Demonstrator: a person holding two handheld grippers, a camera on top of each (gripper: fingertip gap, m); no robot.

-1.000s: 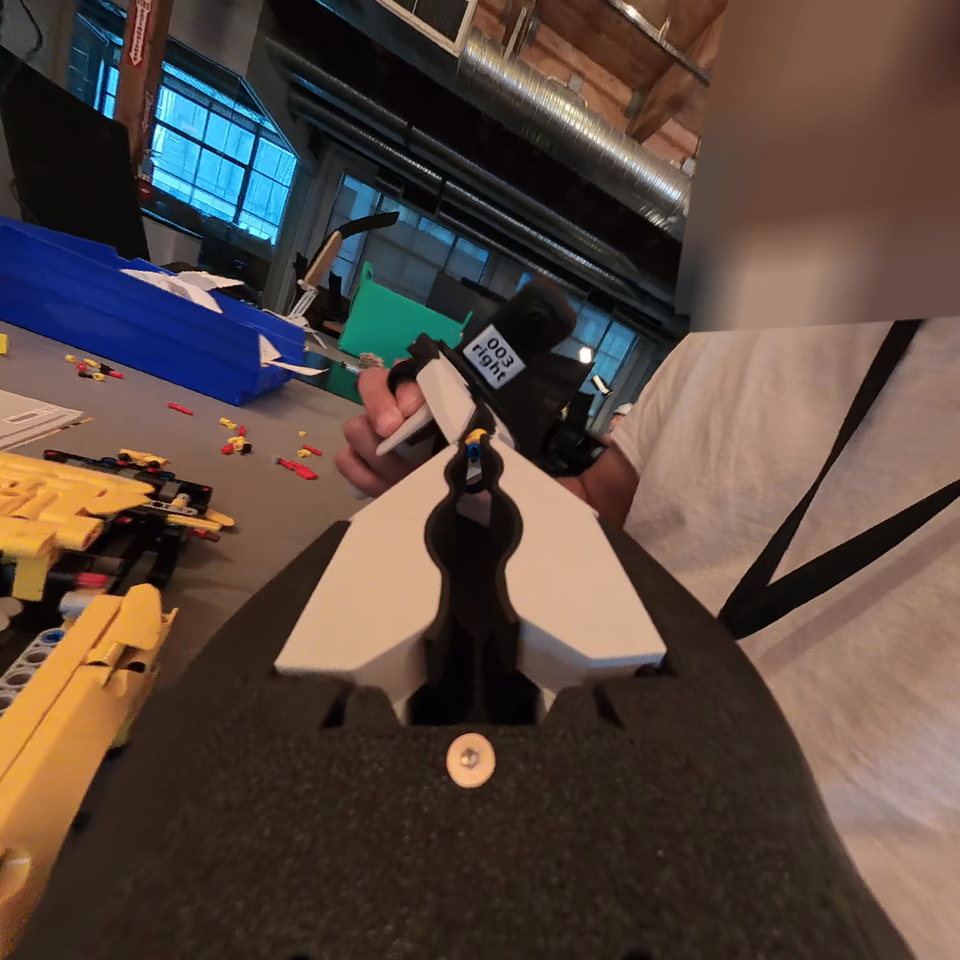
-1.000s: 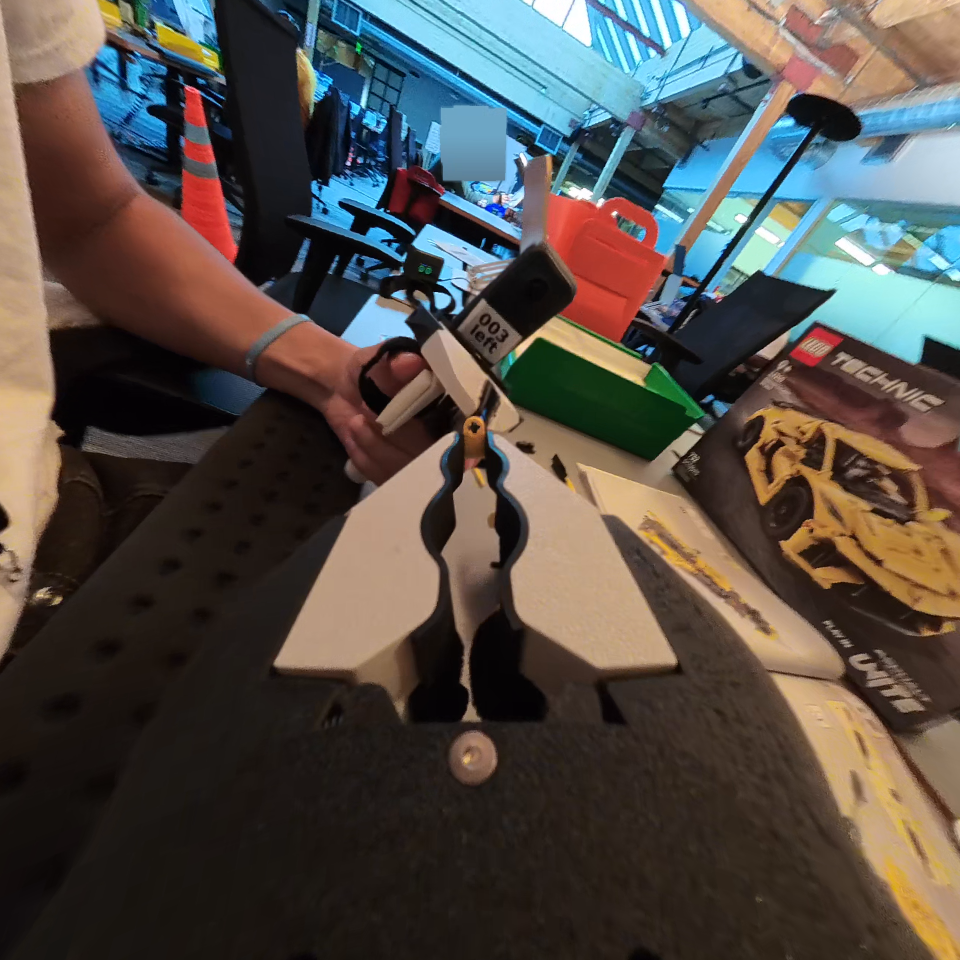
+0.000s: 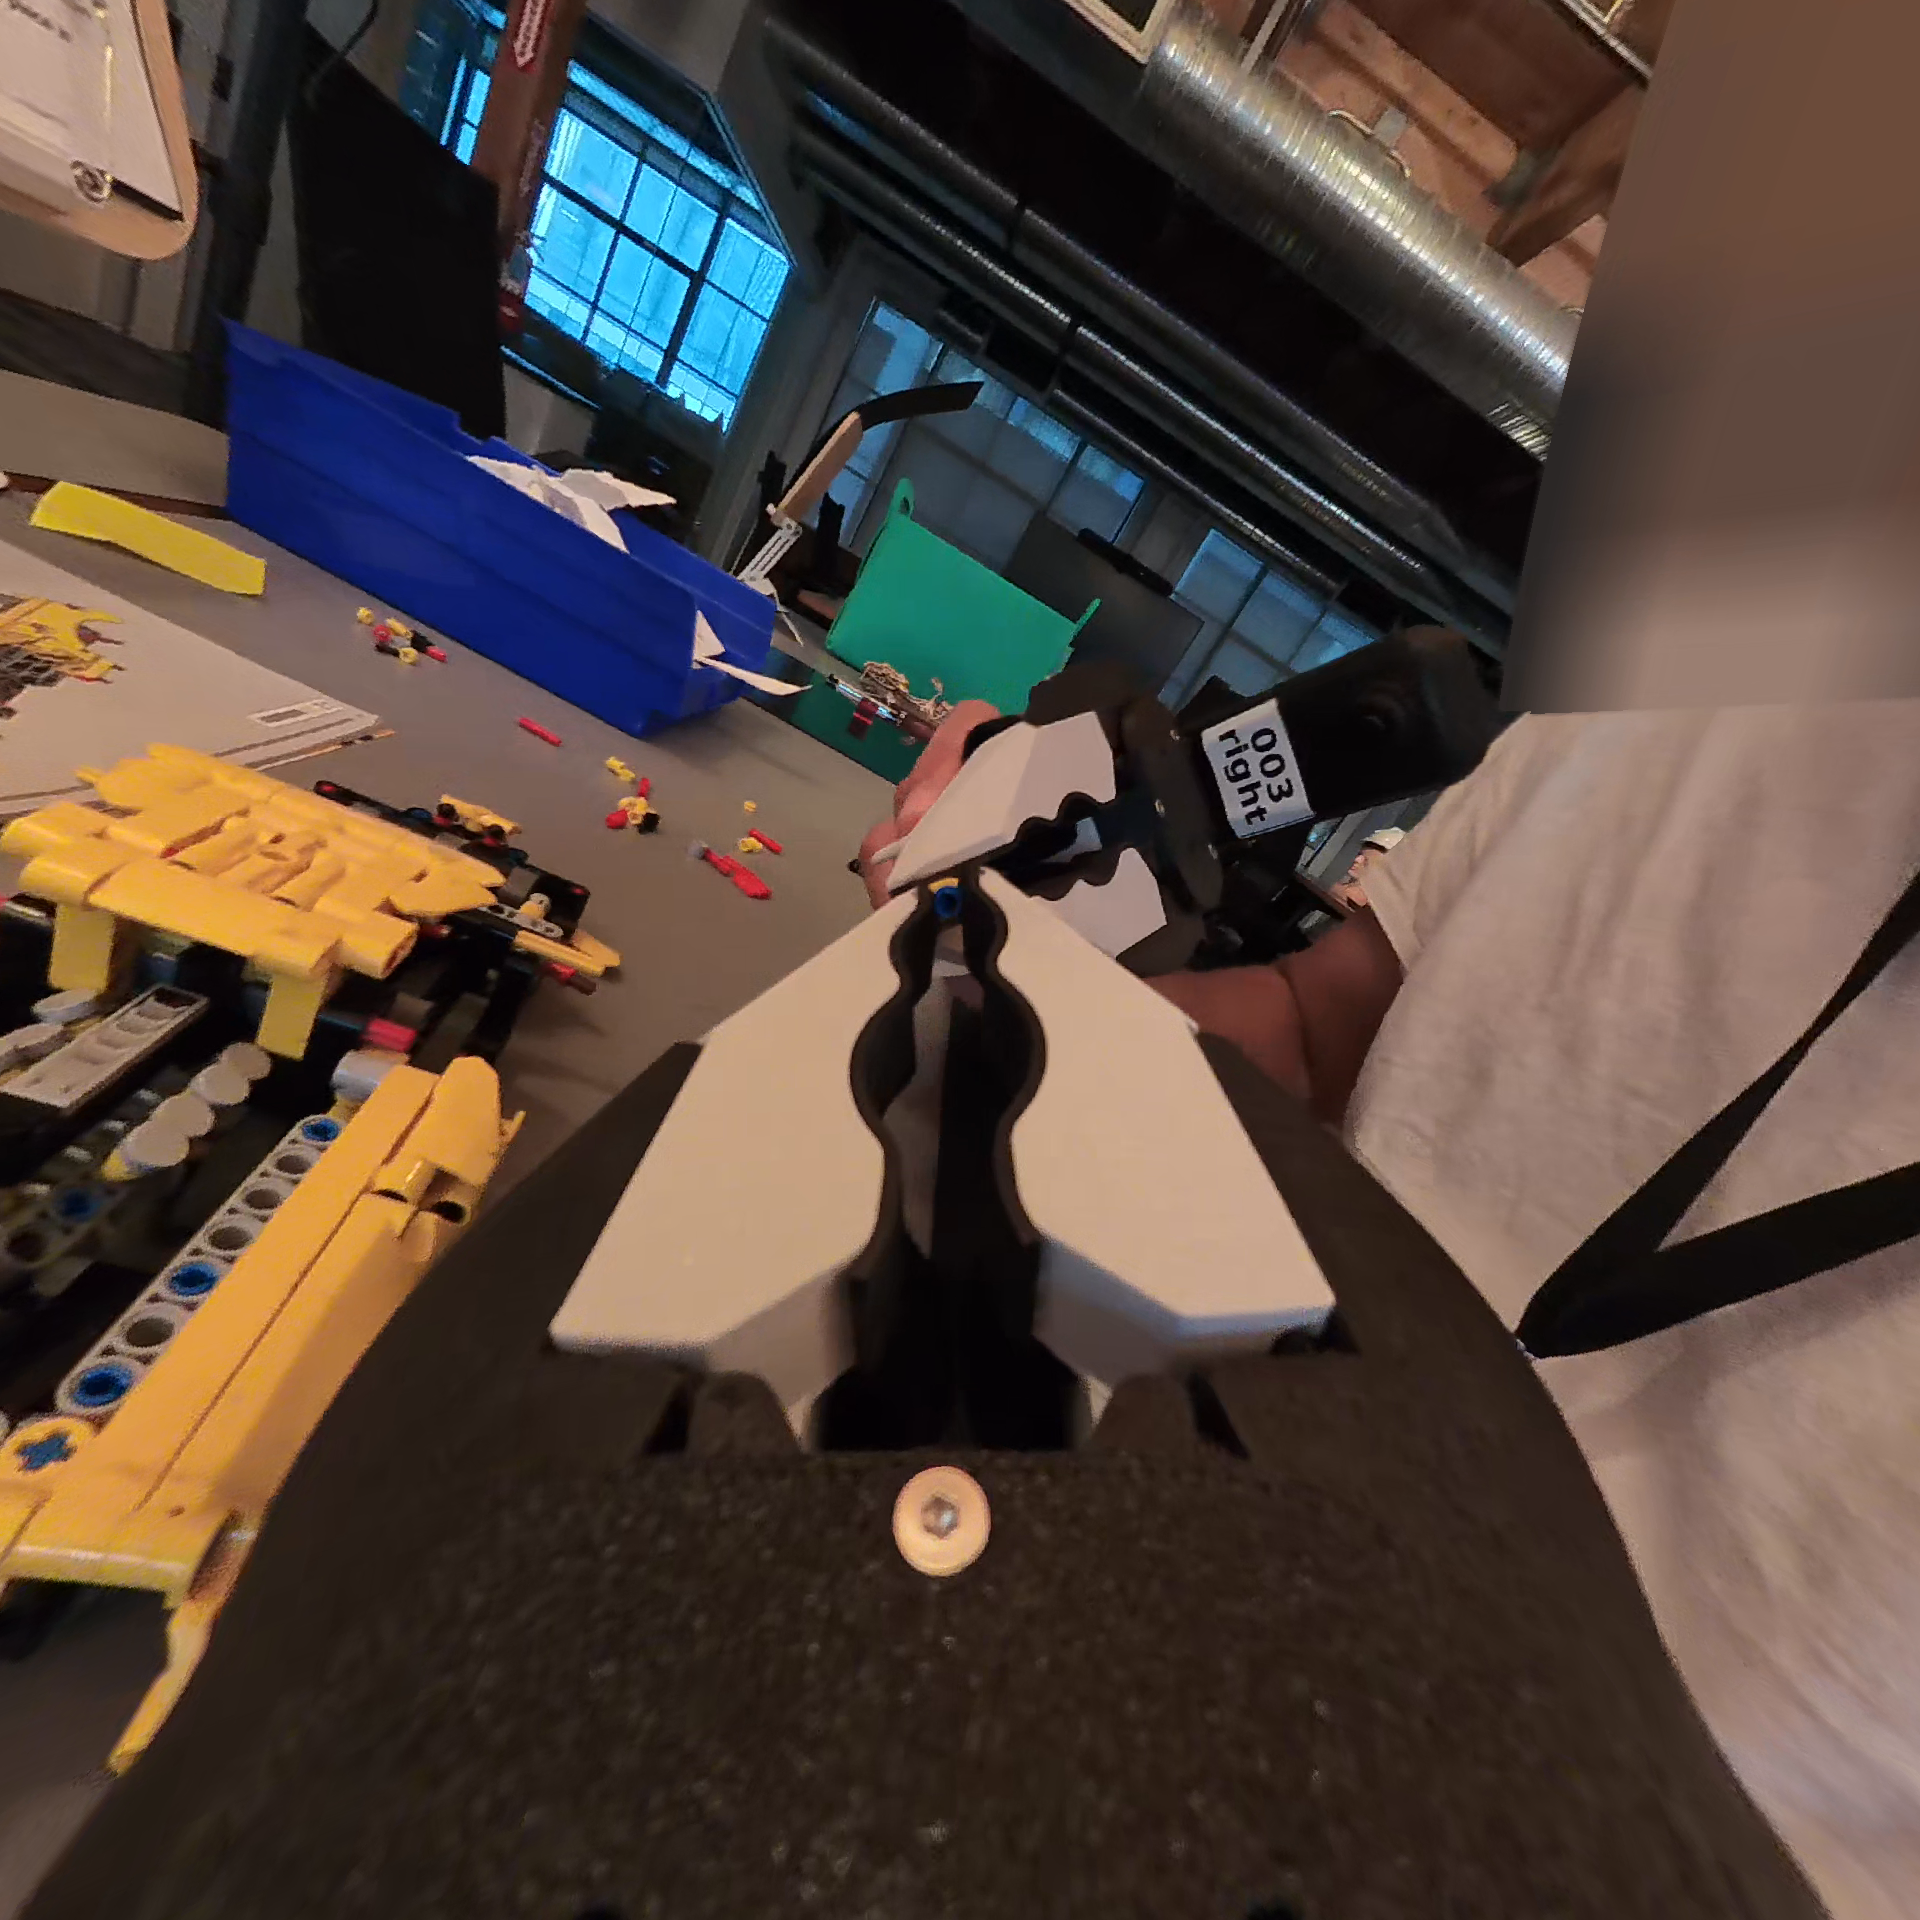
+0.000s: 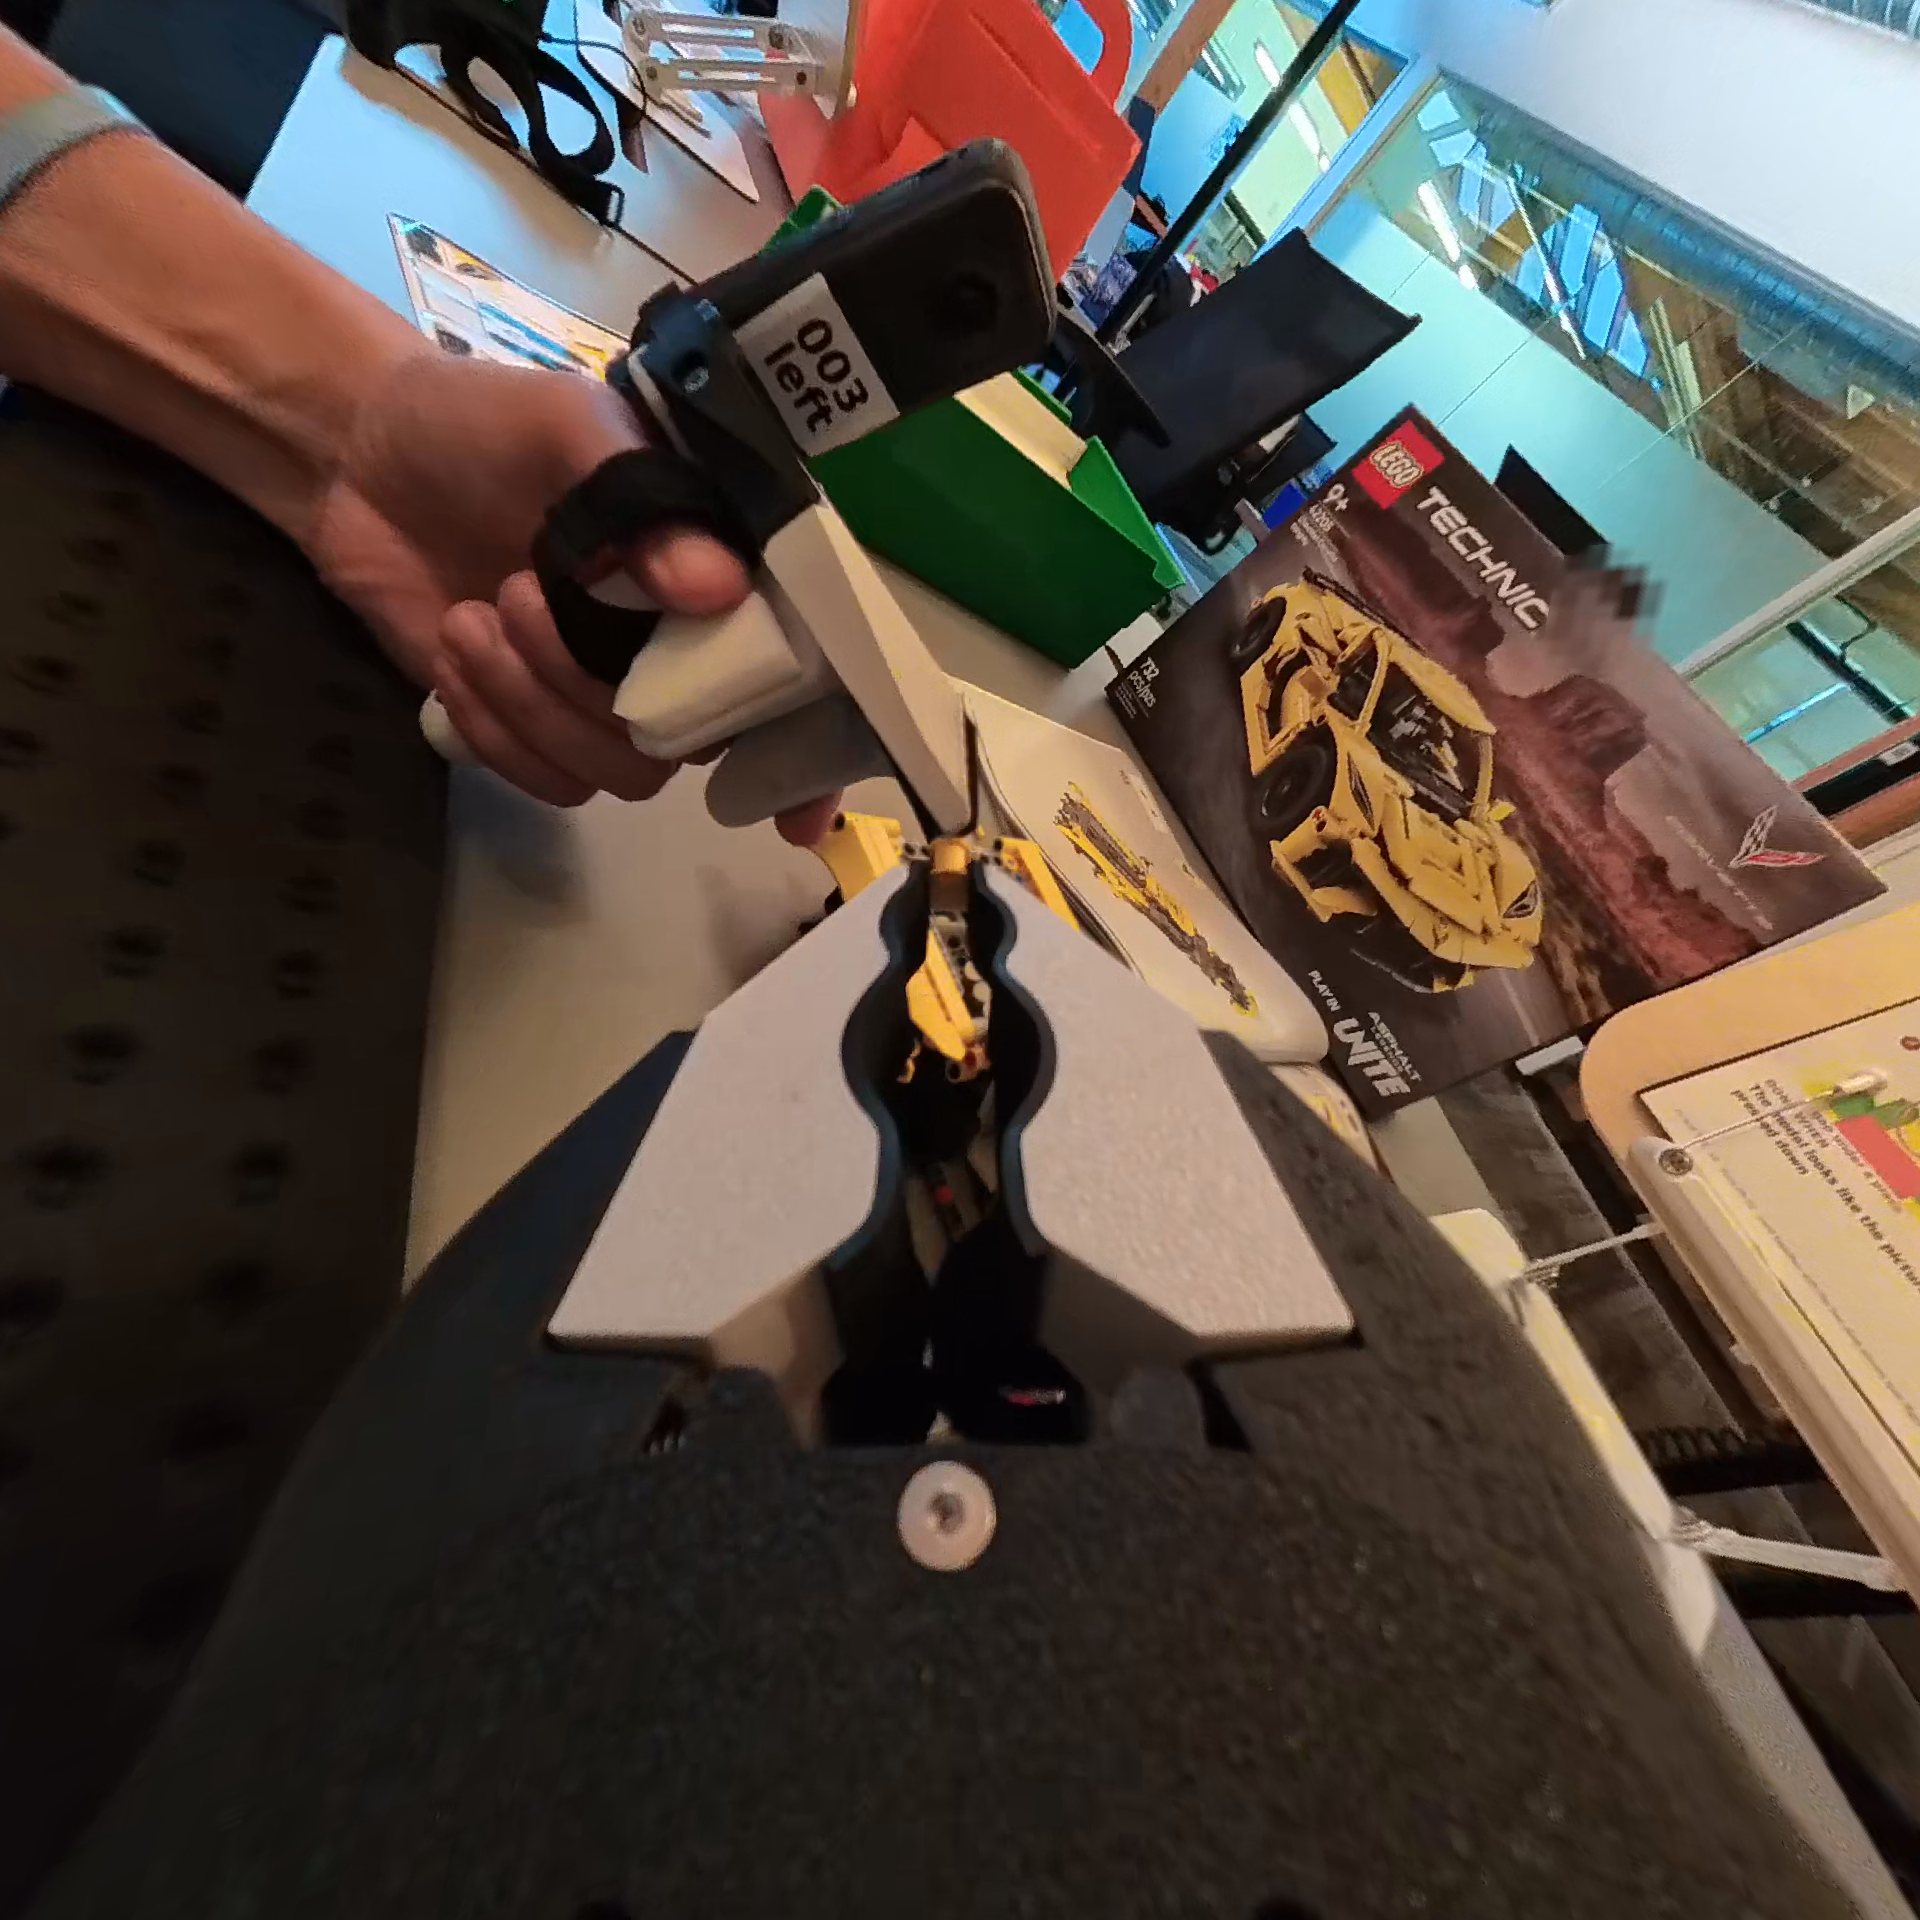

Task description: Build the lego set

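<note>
My left gripper (image 3: pixel 943 906) is shut on a small blue pin (image 3: pixel 943 898) at its fingertips. My right gripper (image 4: pixel 948 871) is shut on a small yellow connector (image 4: pixel 948 858). The two grippers meet tip to tip in the air above the table's near edge. The right gripper also shows in the left wrist view (image 3: pixel 914 868), lying across from the right. The left gripper shows in the right wrist view (image 4: pixel 961 805), pointing down onto the yellow piece. The part-built yellow and black car (image 3: pixel 260 873) stands on the table to the left, with a long yellow panel section (image 3: pixel 312 1278) nearer.
Loose red and yellow small pieces (image 3: pixel 634 810) are scattered on the grey table. A blue bin (image 3: pixel 468 540) and a green bin (image 3: pixel 935 623) stand behind. The set's box (image 4: pixel 1455 748), an instruction booklet (image 4: pixel 1143 914) and a clipboard sheet (image 4: pixel 1818 1143) lie to the right. Left and right tips are no more than a few centimetres apart.
Both grippers have tilted and dropped toward the table, tips still together. The right gripper now lies across the left's tip, covering the yellow piece in the left wrist view.
</note>
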